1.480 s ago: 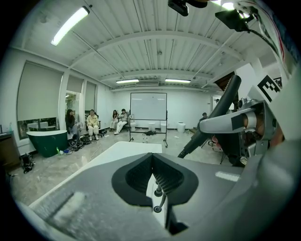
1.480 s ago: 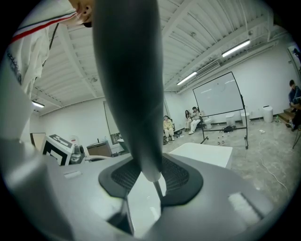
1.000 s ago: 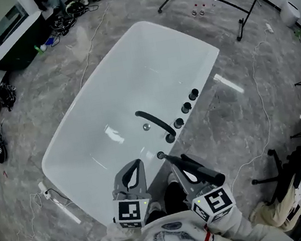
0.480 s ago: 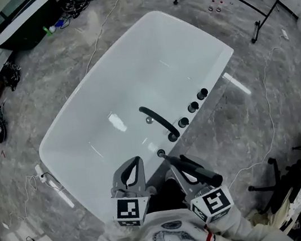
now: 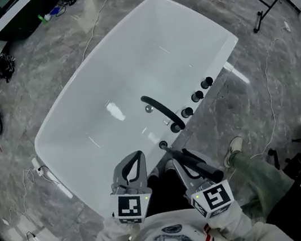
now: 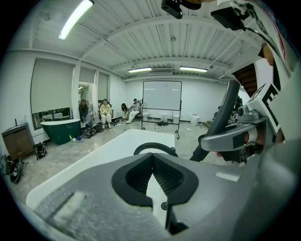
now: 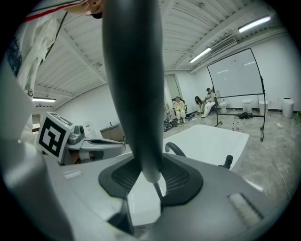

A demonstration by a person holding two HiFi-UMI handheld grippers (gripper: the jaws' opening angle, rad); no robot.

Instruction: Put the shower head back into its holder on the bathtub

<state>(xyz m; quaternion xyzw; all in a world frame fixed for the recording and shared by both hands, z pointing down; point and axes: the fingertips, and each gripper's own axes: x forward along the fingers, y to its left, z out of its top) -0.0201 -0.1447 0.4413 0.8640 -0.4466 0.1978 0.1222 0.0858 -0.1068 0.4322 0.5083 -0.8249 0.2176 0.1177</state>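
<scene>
Looking steeply down in the head view at a white bathtub (image 5: 82, 120), set diagonally on a grey marbled floor (image 5: 33, 68). Got the black shower head (image 5: 203, 170) clamped in the jaws of the right gripper (image 5: 176, 165), thick end out to the right, thin end aimed at the small round holder (image 5: 162, 144) on the tub's near rim. Ends just beside that holder; can't tell if touching.

Further along the rim, a curved black spout (image 5: 163, 112) arching over the basin, then three black knobs (image 5: 197, 96) in a row.

Left gripper (image 5: 136, 160) just left of the right one, over the near rim, jaws pinched together on nothing. Confirmed in the left gripper view: tips meeting, only tub behind them.

Right gripper view fills in the grip: dark handle standing up between the ribbed pads, squeezed from both sides.

Only in the gripper views: seated people (image 6: 106, 113) and a whiteboard (image 6: 162, 96) at the far end of the room, plus a green tub (image 6: 59, 129) far left.

Only from above: a trousered leg and shoe (image 5: 234, 151) right of the tub.
</scene>
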